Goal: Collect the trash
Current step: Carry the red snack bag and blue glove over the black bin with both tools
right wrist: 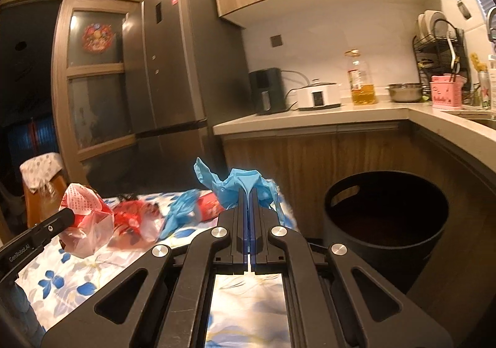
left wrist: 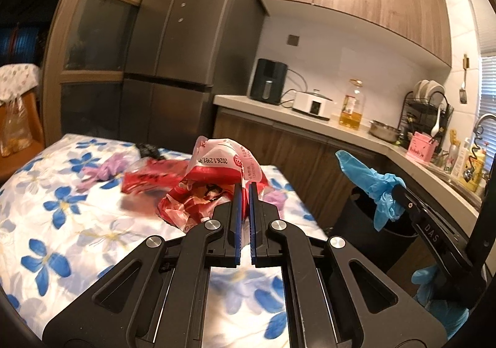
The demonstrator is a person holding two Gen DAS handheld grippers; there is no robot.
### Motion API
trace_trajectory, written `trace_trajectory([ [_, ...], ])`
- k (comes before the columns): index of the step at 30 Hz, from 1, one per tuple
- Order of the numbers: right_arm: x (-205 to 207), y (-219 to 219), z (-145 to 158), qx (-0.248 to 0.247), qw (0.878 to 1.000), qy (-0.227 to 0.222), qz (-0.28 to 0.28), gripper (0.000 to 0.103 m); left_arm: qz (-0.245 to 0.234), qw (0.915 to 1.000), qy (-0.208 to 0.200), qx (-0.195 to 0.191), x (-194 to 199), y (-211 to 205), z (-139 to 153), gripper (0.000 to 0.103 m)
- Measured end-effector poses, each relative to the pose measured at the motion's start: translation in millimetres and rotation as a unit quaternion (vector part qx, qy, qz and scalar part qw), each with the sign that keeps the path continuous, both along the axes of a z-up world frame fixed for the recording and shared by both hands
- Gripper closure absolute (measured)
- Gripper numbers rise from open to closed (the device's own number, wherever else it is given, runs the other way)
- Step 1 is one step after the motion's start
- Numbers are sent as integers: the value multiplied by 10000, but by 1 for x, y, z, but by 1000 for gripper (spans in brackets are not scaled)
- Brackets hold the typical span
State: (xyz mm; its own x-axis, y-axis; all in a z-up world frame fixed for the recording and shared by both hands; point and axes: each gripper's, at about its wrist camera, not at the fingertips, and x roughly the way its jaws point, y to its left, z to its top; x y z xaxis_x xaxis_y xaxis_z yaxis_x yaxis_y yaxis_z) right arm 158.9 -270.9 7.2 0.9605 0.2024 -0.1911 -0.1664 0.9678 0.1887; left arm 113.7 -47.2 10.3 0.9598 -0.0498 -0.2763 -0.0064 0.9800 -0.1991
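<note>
Floral-clothed table point(left wrist: 46, 224) (red wrappers point(left wrist: 145, 177) atop)

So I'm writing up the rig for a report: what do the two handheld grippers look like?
Both the left gripper and right gripper are matte black, with angular linkage arms, round silver pivot bolts and blue ribbed finger pads. Seen side-on, one reads "GenRobot.AI" and the other "DAS" in white. No cables show.

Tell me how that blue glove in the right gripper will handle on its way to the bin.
The blue glove looks thin and crumpled, so probably floppy and very light. Loose ends dangle beside the right gripper, so it may snag or cling when released over the black bin.
</note>
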Motion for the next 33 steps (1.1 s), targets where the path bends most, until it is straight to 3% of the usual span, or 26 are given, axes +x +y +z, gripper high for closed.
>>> trace_trajectory([
  [10, 11, -59, 4, 142, 9972, -98, -731, 101, -739, 9971, -81, 144, 45, -65, 10, 100],
  [21, 20, -115, 5, 375, 9891, -145, -1418, 101, -1640, 9853, -309, 359, 84, -156, 19, 100],
  [33, 36, -140, 0, 423, 9848, -3, -1685, 101, -2149, 9759, -153, 357, 119, -202, 3, 100],
])
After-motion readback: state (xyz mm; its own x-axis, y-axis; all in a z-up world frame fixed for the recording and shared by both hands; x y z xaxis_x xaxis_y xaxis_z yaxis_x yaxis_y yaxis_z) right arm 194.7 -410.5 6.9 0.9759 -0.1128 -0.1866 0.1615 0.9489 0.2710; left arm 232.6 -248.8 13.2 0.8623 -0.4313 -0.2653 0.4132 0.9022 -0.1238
